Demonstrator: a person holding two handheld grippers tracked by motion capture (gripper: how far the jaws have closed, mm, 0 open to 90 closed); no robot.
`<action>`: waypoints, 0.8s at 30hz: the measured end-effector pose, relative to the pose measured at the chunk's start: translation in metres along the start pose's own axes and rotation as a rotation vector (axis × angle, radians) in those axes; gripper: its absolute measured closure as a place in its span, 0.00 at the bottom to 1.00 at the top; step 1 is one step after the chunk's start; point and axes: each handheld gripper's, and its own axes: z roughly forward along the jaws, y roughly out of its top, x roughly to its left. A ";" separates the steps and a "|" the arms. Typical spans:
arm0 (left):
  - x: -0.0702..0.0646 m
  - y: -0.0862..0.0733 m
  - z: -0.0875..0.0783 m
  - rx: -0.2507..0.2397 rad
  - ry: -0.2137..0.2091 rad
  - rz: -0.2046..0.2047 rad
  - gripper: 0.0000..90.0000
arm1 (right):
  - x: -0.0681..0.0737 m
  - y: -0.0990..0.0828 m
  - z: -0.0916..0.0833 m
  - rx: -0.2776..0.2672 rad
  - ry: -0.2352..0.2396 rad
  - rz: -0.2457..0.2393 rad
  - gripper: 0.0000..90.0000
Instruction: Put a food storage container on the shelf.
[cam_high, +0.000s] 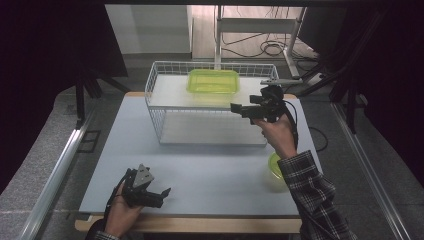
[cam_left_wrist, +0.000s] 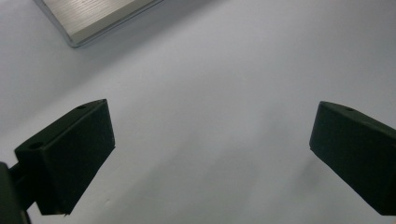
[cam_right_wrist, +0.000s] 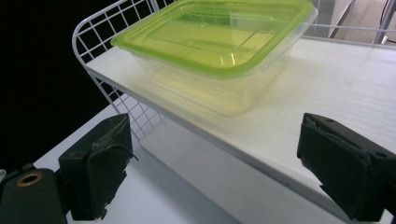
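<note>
At the near left of the pale blue table (cam_high: 200, 165), the left gripper (cam_high: 162, 192) is held low over the bare surface with its jaws spread wide apart and nothing between them. Farther back, in the middle, a white wire rack (cam_high: 155, 107) is seen, and on the far part of its upper shelf a clear rectangular container with a green lid (cam_high: 213, 81) is set flat. At the right, the right gripper (cam_high: 235, 107) is raised level with that shelf and aimed leftward at the container, apart from it, its jaws wide and empty, while a small green-lidded round tub (cam_high: 273, 167) is partly hidden by the sleeve near the table's right edge.
</note>
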 end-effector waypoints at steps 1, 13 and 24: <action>-0.001 0.000 0.000 -0.003 0.000 -0.004 0.00 | 0.001 -0.002 -0.001 -0.001 0.001 -0.004 0.11; 0.000 0.000 0.000 -0.003 0.002 -0.003 0.00 | 0.009 -0.026 -0.004 0.022 -0.010 -0.081 0.08; 0.000 0.000 0.000 -0.004 -0.001 -0.002 0.00 | 0.011 -0.046 -0.004 0.037 0.005 -0.098 0.07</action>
